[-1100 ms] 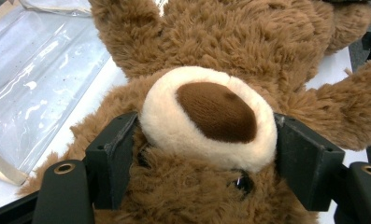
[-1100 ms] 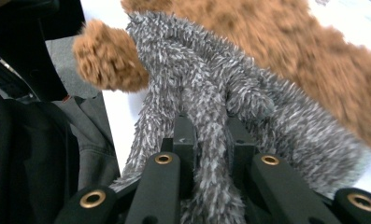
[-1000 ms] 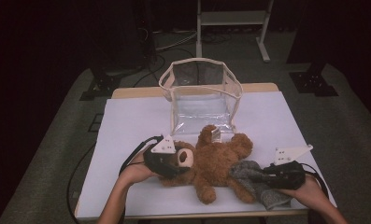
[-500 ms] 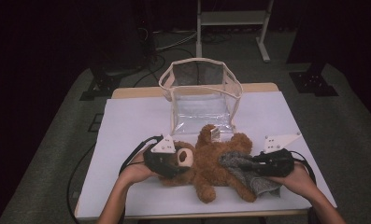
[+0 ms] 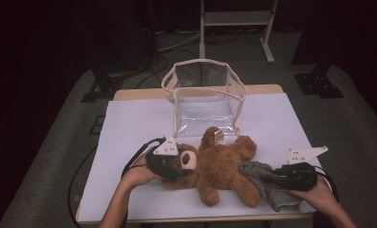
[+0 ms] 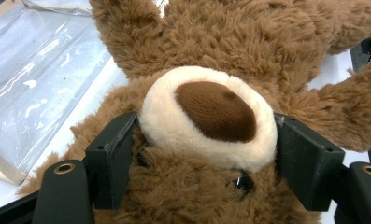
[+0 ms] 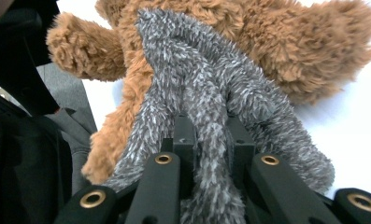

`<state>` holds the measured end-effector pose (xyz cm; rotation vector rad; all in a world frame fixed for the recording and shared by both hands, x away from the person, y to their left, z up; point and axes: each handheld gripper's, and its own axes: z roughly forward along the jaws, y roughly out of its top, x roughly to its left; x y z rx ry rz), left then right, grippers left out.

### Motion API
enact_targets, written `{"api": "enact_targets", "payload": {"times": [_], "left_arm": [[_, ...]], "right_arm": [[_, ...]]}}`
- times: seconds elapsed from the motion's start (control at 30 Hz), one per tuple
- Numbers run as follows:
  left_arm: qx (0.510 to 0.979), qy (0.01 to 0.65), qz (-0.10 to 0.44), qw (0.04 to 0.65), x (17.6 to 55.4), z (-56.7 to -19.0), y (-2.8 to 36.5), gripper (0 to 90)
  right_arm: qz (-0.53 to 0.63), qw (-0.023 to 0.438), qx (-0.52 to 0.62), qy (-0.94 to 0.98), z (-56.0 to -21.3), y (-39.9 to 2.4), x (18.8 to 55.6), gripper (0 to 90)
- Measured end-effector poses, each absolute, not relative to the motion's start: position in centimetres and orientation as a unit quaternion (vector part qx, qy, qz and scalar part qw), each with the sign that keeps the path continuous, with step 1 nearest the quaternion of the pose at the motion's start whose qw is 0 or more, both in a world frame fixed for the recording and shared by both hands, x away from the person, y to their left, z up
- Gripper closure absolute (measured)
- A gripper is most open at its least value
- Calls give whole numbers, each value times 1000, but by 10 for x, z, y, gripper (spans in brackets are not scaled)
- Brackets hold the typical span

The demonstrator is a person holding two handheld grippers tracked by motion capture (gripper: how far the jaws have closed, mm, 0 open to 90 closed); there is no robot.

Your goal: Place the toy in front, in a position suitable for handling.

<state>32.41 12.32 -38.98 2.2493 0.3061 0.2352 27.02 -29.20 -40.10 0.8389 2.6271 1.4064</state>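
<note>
High view shows the left claw (image 5: 176, 166) squeezing the teddy bear (image 5: 219, 168) by its head while the right claw (image 5: 278, 176) pinches the grey cloth (image 5: 267, 183) by the bear's leg, so a hard tug could slip that thin cloth free.

Dim room, grey carpet floor (image 5: 357, 123), white-topped table (image 5: 281, 118), pale metal frame (image 5: 236, 19) behind.

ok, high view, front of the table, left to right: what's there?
Left claw shut on the teddy's head → teddy → grey cloth → right claw shut on the cloth. The clear bag stands behind the teddy, so it is left out of the order.
</note>
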Motion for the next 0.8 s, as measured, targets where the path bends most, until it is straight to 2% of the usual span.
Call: {"api": "enact_targets", "payload": {"times": [0.17, 0.33, 0.37, 0.57, 0.8], "left_arm": [[894, 128, 95, 418, 325, -390, 122, 263], [895, 128, 98, 416, 326, -390, 122, 263], [894, 131, 98, 416, 326, -390, 121, 262], [893, 140, 101, 415, 327, -390, 120, 260], [892, 143, 99, 418, 328, -391, 120, 260]], "right_arm": [[461, 37, 244, 852, -379, -284, 271, 778], [460, 39, 205, 863, -365, -258, 275, 778], [454, 38, 180, 872, -360, -239, 278, 779], [429, 29, 136, 893, -363, -197, 284, 779], [426, 28, 142, 893, -371, -203, 280, 779]]}}
